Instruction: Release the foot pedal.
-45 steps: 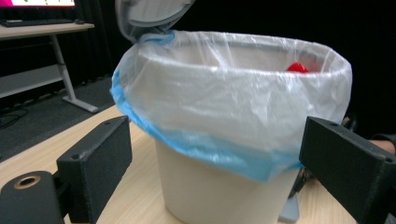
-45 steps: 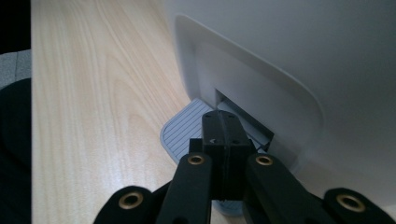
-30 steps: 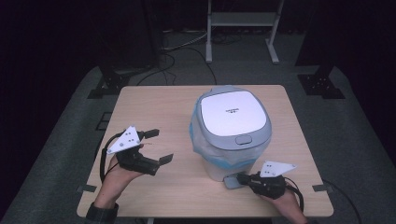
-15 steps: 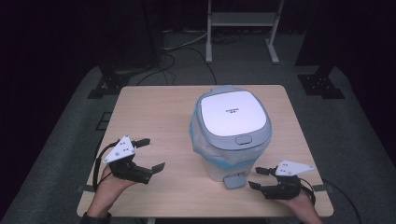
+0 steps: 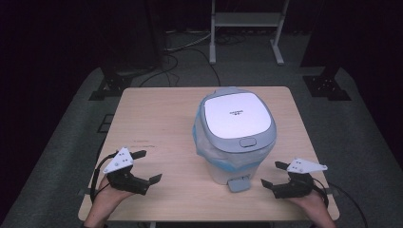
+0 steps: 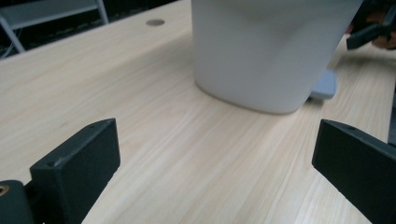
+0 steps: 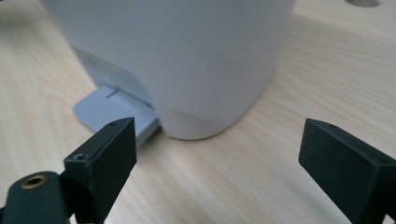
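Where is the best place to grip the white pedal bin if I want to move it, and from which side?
Probably both grippers, left gripper and right gripper, squeezing the pedal bin low on its plain side walls; the closed lid and front pedal could move if gripped.

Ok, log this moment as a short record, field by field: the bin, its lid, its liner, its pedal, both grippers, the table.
bin: white pedal bin standing upright on the table, right of centre
lid: grey-rimmed white lid, closed
liner: blue-tinted bag folded over the rim
pedal: grey pedal at the bin's base, facing the person
left gripper: open, holding nothing, left of the bin
right gripper: open, holding nothing, right of the pedal
table: light wood
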`<state>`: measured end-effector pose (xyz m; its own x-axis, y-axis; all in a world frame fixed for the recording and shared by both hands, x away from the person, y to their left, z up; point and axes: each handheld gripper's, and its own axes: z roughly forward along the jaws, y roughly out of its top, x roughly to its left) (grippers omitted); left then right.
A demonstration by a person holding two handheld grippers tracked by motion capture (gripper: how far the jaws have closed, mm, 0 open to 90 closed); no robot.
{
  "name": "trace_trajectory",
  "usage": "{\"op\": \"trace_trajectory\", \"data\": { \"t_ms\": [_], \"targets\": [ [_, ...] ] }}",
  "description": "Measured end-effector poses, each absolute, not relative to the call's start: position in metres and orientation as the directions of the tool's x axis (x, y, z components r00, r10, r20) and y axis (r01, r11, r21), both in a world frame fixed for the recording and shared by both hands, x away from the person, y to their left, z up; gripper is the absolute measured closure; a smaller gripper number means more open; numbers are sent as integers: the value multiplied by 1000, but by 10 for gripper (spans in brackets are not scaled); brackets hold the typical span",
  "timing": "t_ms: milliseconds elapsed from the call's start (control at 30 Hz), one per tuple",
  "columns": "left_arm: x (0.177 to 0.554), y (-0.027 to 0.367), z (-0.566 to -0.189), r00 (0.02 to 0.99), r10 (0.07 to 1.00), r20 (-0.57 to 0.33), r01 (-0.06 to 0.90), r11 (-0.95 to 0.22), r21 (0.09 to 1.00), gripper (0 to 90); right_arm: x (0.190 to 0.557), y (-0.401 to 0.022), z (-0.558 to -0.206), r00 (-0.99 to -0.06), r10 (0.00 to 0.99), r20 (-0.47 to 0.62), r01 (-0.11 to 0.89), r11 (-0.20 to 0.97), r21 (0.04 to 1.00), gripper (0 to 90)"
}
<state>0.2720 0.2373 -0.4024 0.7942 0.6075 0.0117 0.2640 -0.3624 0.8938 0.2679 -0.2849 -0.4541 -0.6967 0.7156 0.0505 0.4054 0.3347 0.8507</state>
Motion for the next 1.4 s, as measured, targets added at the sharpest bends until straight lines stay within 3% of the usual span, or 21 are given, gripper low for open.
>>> {"op": "trace_trajectory", "data": {
  "t_ms": [800,1400],
  "targets": [
    [284,249,-458,739,673,41,415,-502,759,0,287,-316,-477,-587,809,15,514,359,779,101],
    [290,253,-479,725,689,18,473,-517,713,0,294,-323,-487,-547,837,17,577,362,732,101]
  ]
}}
